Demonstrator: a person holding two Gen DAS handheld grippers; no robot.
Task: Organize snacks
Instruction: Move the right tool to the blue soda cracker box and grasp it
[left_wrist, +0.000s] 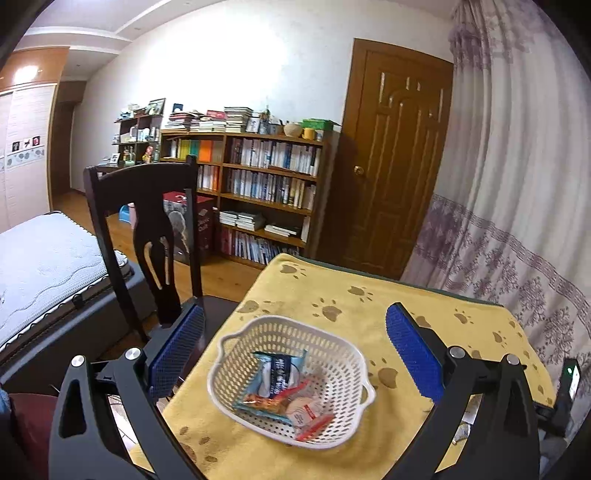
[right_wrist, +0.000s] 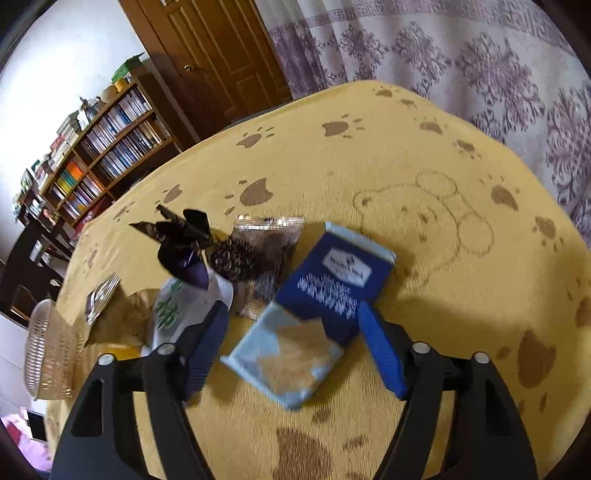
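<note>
Left gripper (left_wrist: 295, 347) spread wide, holding nothing, hovering above the white perforated basket (left_wrist: 236, 402) on the yellow paw-print cloth (left_wrist: 332, 291). Basket has a few snacks in it: a light-blue wrapped pack (left_wrist: 277, 373) leaning on the inner wall, an orange-red wrapper (left_wrist: 264, 400) and a pale pack with red ends (left_wrist: 308, 415) on the bottom. Dark wooden chair (left_wrist: 147, 229) just left of the table, bookshelf (left_wrist: 258, 184) and door (left_wrist: 395, 158) behind. Right wrist view, going left to right: the same kind of basket (right_wrist: 48, 354) at the far left table edge, seen side-on; next a silver-foil item (right_wrist: 101, 297), blurred, then a white packet with green print (right_wrist: 173, 310) touching the left finger; above it a dark twisted-foil wrapper (right_wrist: 184, 236) and a clear bag of dark round pieces (right_wrist: 258, 247). Right gripper (right_wrist: 291, 347) also wide, nothing clamped; a light-blue cracker packet (right_wrist: 284, 354) lies on the cloth between its fingers, contact unclear from blur. Dark-blue box (right_wrist: 336, 277) sits just beyond it, near the right finger.
</note>
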